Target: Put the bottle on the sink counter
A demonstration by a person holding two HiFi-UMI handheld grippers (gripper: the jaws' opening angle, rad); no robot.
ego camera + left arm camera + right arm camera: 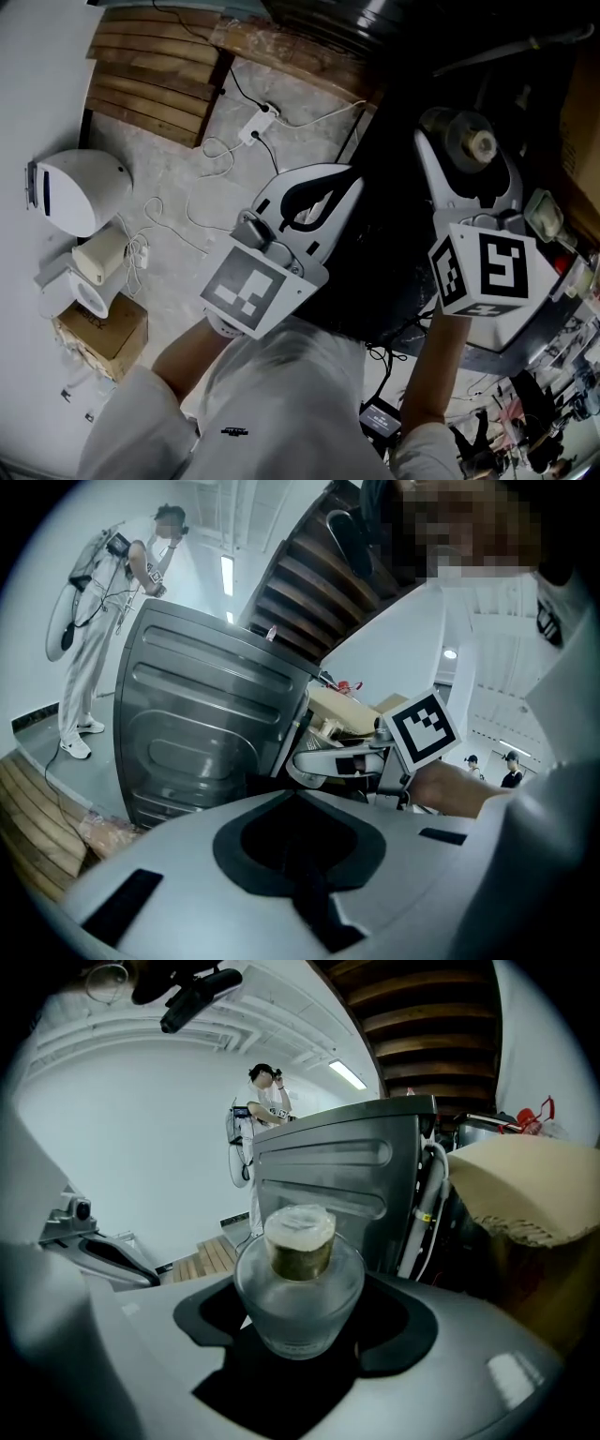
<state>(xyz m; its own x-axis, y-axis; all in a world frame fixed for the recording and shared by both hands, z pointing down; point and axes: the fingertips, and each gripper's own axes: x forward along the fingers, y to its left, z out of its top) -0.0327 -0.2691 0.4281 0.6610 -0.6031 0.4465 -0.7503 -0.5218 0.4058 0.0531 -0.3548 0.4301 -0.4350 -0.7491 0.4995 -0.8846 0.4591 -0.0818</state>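
Observation:
A frosted glass bottle with a pale cap sits upright between the jaws of my right gripper, which is shut on its round body. In the head view the same bottle shows from above inside the right gripper, over a dark surface. My left gripper is beside it to the left, above the edge of the floor. Seen from its own camera, the left gripper has its jaws together and nothing in the dark opening between them. A tall grey ribbed metal body stands just ahead of both grippers.
The grey metal body fills the left gripper view's middle. A cardboard box lies to the right. Wooden slats, a power strip with cables and a white device lie on the floor. A person in white stands far off.

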